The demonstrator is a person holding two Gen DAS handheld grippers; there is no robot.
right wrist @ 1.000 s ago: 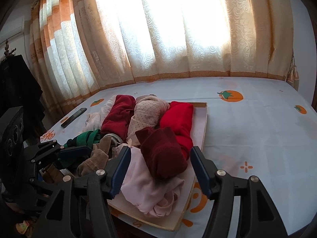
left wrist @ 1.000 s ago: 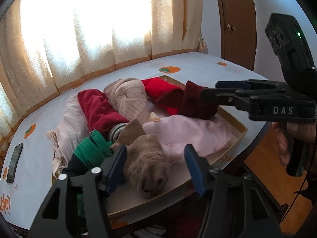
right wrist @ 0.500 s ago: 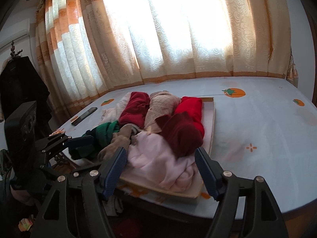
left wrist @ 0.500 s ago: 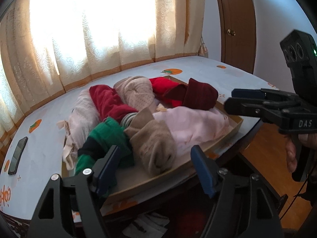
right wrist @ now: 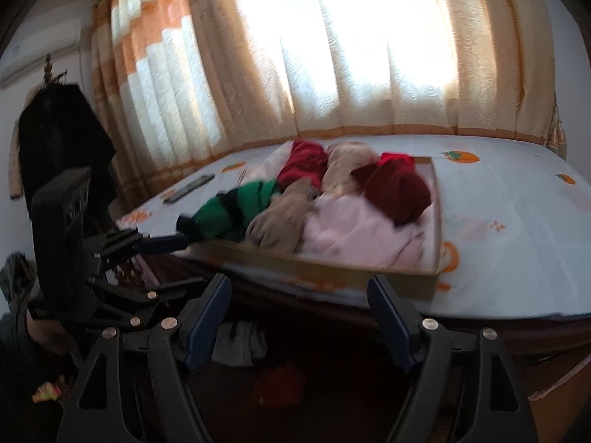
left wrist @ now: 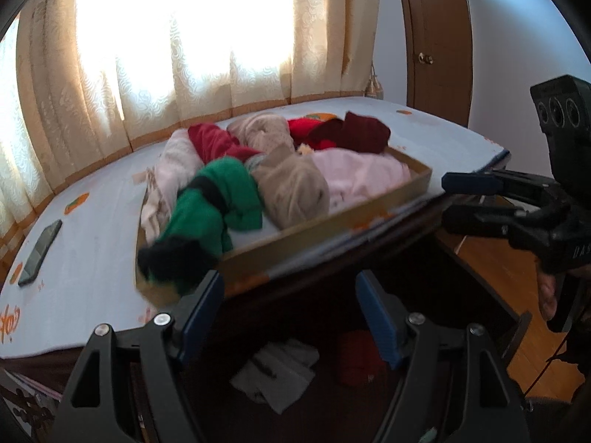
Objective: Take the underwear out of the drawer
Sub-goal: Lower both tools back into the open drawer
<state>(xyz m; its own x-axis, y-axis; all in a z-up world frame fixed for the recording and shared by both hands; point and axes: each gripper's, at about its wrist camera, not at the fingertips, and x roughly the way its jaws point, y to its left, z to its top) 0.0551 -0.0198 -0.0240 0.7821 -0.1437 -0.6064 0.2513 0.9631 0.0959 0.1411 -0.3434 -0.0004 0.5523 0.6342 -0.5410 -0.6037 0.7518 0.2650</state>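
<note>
The left gripper is hanging with its blue pads well apart and nothing between them. The right gripper is still widening – its jaws are opening, also on nothing. Both are pointing down past the bed edge at a dark open drawer, where two pieces of underwear are lying loose: a grey one and a red one, near each other, neither touched. Up on the blue sheet one shallow cardboard tray is sitting – in it eight bundles are showing: one green-and-black, two tan, two pale pink, and three red or maroon. One phone is lying on the sheet, well apart from the tray.
</note>
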